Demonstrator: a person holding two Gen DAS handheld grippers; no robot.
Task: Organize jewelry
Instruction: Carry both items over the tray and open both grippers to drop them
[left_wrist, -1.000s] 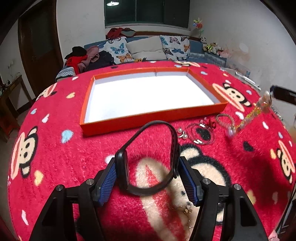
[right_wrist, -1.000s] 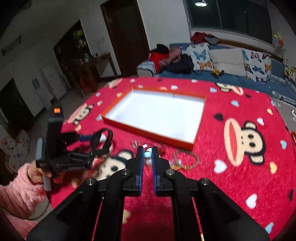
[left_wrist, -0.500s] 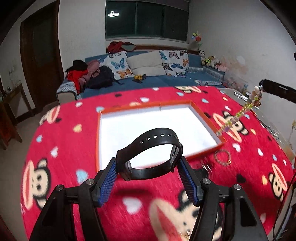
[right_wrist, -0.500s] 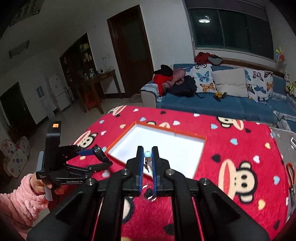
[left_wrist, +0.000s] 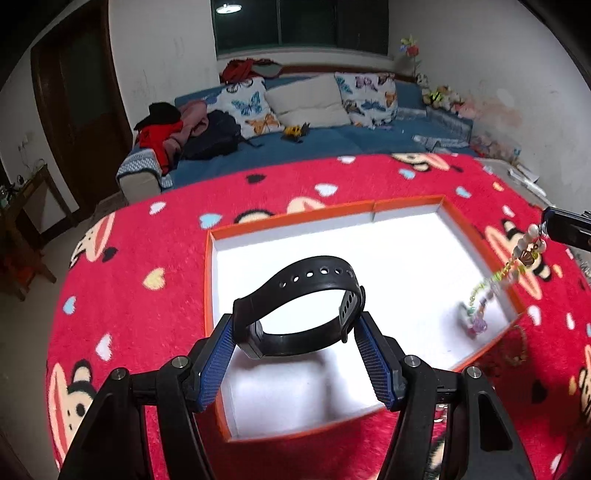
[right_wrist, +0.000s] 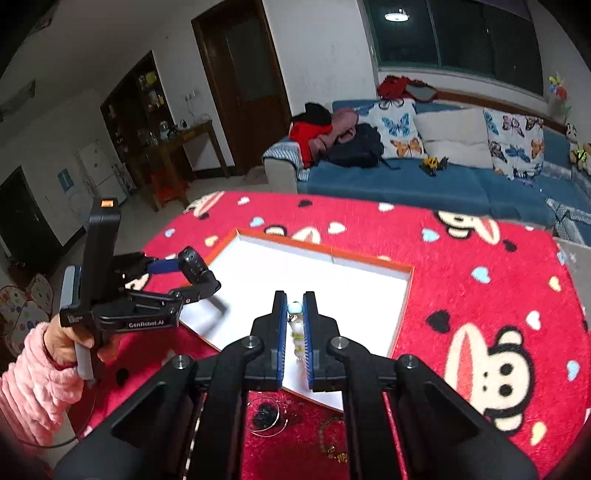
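Observation:
My left gripper (left_wrist: 297, 325) is shut on a black watch (left_wrist: 299, 306) with a holed strap and holds it above the near left part of the orange tray (left_wrist: 207, 280) with a white floor. My right gripper (right_wrist: 294, 308) is shut on a beaded bracelet (right_wrist: 295, 328) of pale and green beads. In the left wrist view the bracelet (left_wrist: 495, 277) hangs from the right gripper over the tray's right side, its lower end near the tray floor. The left gripper (right_wrist: 192, 273) with the watch also shows in the right wrist view, over the tray's (right_wrist: 369, 258) left edge.
The tray lies on a red monkey-print cloth (left_wrist: 147, 236) over the table. Loose jewelry lies on the cloth near the tray's front: a dark ring-shaped piece (right_wrist: 264, 415) and a gold chain (right_wrist: 332, 439). A blue sofa (left_wrist: 332, 140) stands behind the table.
Both grippers rose off the cloth and moved forward over the tray, the left carrying the watch, the right carrying the bracelet. The bracelet's lower end has come down toward the tray floor.

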